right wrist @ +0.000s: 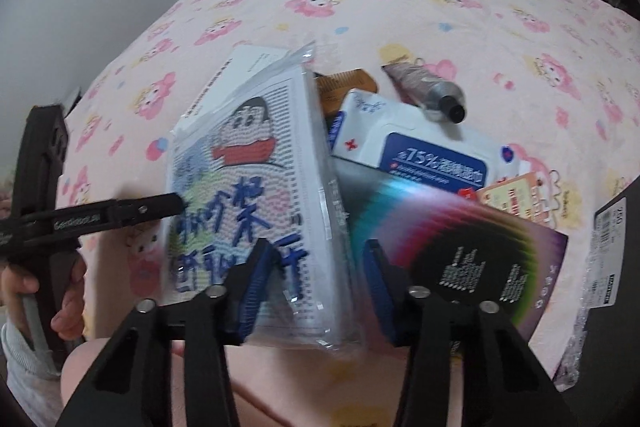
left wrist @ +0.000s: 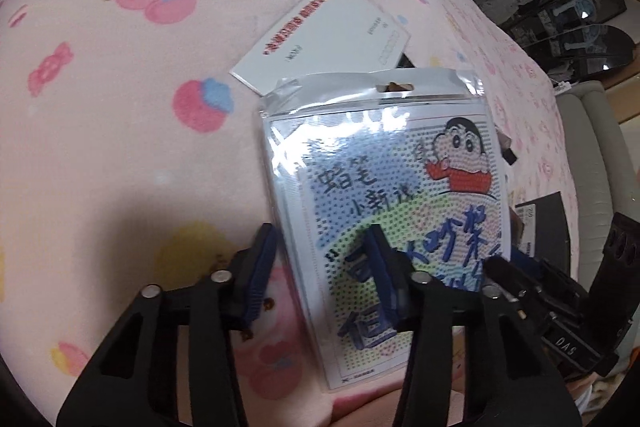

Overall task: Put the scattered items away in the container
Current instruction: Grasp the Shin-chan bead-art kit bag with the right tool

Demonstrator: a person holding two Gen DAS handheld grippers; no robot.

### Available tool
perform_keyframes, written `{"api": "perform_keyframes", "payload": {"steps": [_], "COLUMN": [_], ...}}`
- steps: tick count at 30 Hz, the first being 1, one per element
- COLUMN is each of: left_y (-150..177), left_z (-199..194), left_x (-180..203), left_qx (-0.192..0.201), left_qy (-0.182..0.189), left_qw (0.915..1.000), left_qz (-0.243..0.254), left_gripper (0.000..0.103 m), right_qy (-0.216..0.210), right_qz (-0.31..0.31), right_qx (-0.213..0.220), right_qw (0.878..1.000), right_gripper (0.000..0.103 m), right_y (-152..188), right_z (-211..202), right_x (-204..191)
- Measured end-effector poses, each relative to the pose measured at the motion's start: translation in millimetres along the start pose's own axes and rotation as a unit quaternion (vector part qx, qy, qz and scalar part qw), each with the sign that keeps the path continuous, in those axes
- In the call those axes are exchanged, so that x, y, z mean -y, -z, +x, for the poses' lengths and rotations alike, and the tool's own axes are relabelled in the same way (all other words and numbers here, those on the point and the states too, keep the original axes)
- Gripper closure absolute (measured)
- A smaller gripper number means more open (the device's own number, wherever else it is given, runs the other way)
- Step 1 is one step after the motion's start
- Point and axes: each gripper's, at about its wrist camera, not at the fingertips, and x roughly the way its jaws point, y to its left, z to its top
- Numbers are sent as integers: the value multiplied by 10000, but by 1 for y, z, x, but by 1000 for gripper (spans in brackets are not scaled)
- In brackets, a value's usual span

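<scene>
A clear plastic packet with a cartoon boy bead picture (left wrist: 384, 211) lies tilted on the pink blanket. In the left wrist view my left gripper (left wrist: 322, 267) straddles the packet's left edge: one blue pad rests over its printed face, the other sits just outside the edge, with a visible gap. In the right wrist view my right gripper (right wrist: 316, 285) has closed around the lower right side of the same packet (right wrist: 248, 195). The left gripper's black finger tip touches the packet's far side there. A dark box with a white label (right wrist: 612, 259) sits at the right edge.
Beside the packet lie a white card (left wrist: 320, 35), a wooden comb (right wrist: 344, 87), a silver tube (right wrist: 428, 91), a wipes pack (right wrist: 420, 151), a black rainbow-printed card (right wrist: 460, 251) and a small orange card (right wrist: 512, 199). A person's hand (right wrist: 68, 307) holds the left gripper's handle.
</scene>
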Motion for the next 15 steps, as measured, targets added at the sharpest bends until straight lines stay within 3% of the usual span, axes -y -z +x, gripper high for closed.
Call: {"api": "perform_keyframes", "payload": {"steps": [5,7,11,15], "left_y": [-1,-2,0,0], "left_z": [-2,-1,8,17], "left_x": [3,-3,-12,-3], "left_qx": [-28,-22,-29,-147], "left_qy": [260,248,189,223], "left_qw": [9994,9997,9997,9996], "left_qz": [207,84,-118,75], "left_gripper": [59,55,45,35], "right_qy": [-105,-263,24,61], "right_qz": [20,106,98,-107], "right_qx": [-211,-273,-42,-87], "right_qw": [9997,9992,9999,9999], "right_gripper": [68,68,68,68], "right_y": [13,16,8,-1], "right_z": [-11,-17,-23,-5], "right_x": [1,7,12,4]}}
